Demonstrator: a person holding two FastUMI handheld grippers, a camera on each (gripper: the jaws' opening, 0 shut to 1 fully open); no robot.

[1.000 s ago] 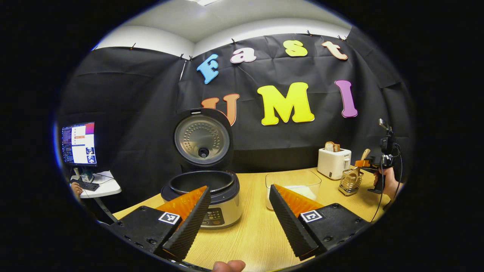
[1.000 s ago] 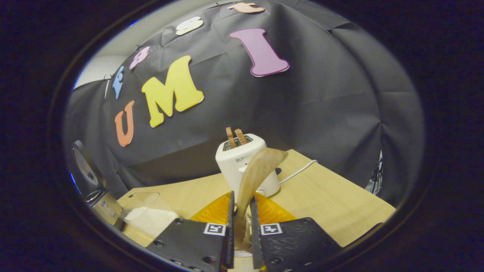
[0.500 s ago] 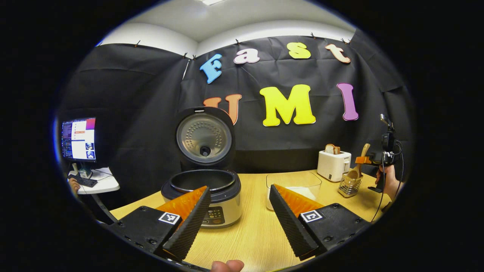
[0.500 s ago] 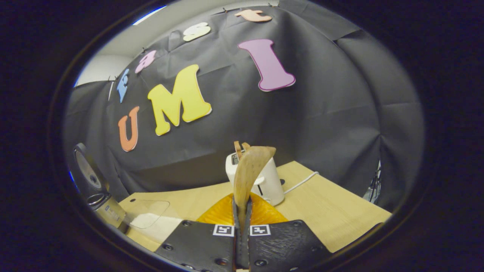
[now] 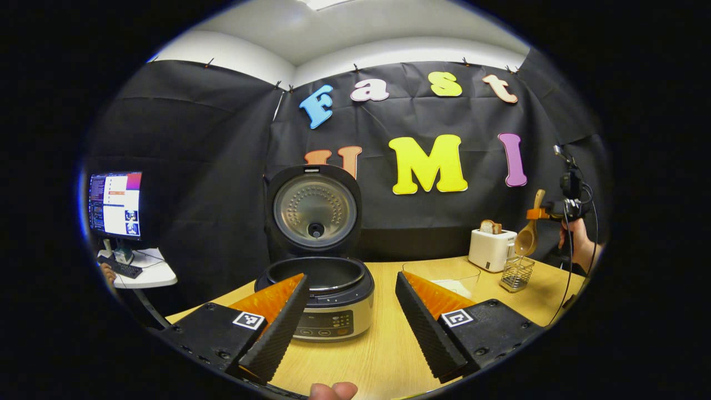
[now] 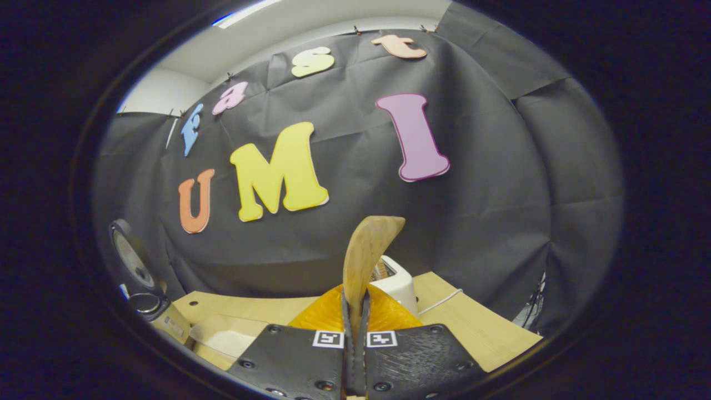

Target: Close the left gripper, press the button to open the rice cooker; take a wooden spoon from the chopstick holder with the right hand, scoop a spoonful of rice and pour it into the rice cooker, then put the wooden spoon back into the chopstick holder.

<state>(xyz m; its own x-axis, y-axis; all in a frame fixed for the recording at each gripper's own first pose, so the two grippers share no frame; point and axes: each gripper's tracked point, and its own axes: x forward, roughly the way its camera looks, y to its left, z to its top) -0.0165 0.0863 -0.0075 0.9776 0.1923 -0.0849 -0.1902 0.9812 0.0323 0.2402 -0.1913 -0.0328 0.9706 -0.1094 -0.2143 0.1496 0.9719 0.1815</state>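
Note:
The rice cooker (image 5: 328,311) stands on the table with its lid (image 5: 315,208) up and its dark pot bare. My left gripper (image 5: 351,276) is open in front of it, holding nothing. At the far right, my right gripper (image 5: 537,213) is shut on the handle of a wooden spoon (image 5: 526,238), whose bowl hangs just above the wire chopstick holder (image 5: 516,273). In the right gripper view the spoon (image 6: 364,258) sticks up between the shut fingers of the right gripper (image 6: 355,297). A clear container of rice (image 5: 441,275) sits between cooker and holder, and shows as the rice container (image 6: 228,336) at lower left.
A white toaster (image 5: 490,250) with bread stands behind the holder, seen close as the toaster (image 6: 395,283) with its cord. A monitor and keyboard sit on a small side table (image 5: 139,272) at the left. A hand (image 5: 577,244) holds the right gripper. The table edge (image 6: 489,350) runs near.
My right gripper closed on the spoon handle and lifted the spoon up out of the chopstick holder. The left gripper stayed open and shifted slightly, so the cooker sits more to the right.

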